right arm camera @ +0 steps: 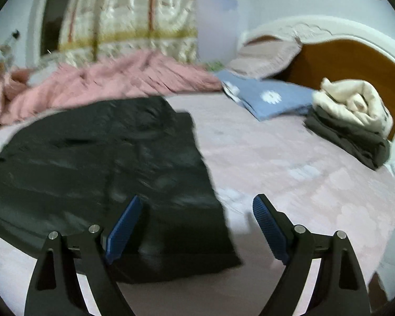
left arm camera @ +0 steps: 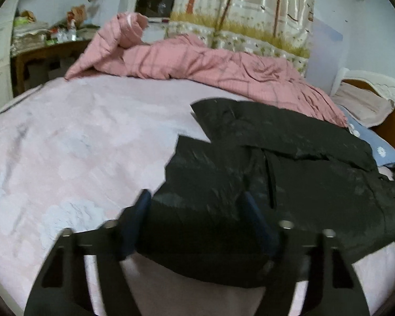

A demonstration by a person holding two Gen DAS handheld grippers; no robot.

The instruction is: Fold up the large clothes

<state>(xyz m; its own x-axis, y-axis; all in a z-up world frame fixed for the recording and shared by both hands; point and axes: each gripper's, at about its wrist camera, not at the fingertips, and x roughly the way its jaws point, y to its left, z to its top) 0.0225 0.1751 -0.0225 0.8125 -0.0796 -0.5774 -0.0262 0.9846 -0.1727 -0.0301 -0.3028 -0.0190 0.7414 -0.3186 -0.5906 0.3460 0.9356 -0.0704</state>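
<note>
A large black garment (left arm camera: 276, 179) lies spread on the pink bed sheet (left arm camera: 79, 144), with one part folded over the top. My left gripper (left arm camera: 197, 200) is open and hovers over the garment's near left part, holding nothing. In the right wrist view the same black garment (right arm camera: 105, 163) fills the left half. My right gripper (right arm camera: 197, 205) is open over the garment's near right corner, with its right finger (right arm camera: 266, 221) above bare sheet (right arm camera: 289, 171).
A rumpled pink quilt (left arm camera: 210, 65) lies along the far side of the bed. A blue pillow (right arm camera: 271, 97) and a stack of folded clothes (right arm camera: 355, 121) sit by the wooden headboard (right arm camera: 350, 60). A cluttered desk (left arm camera: 44, 44) stands at the far left.
</note>
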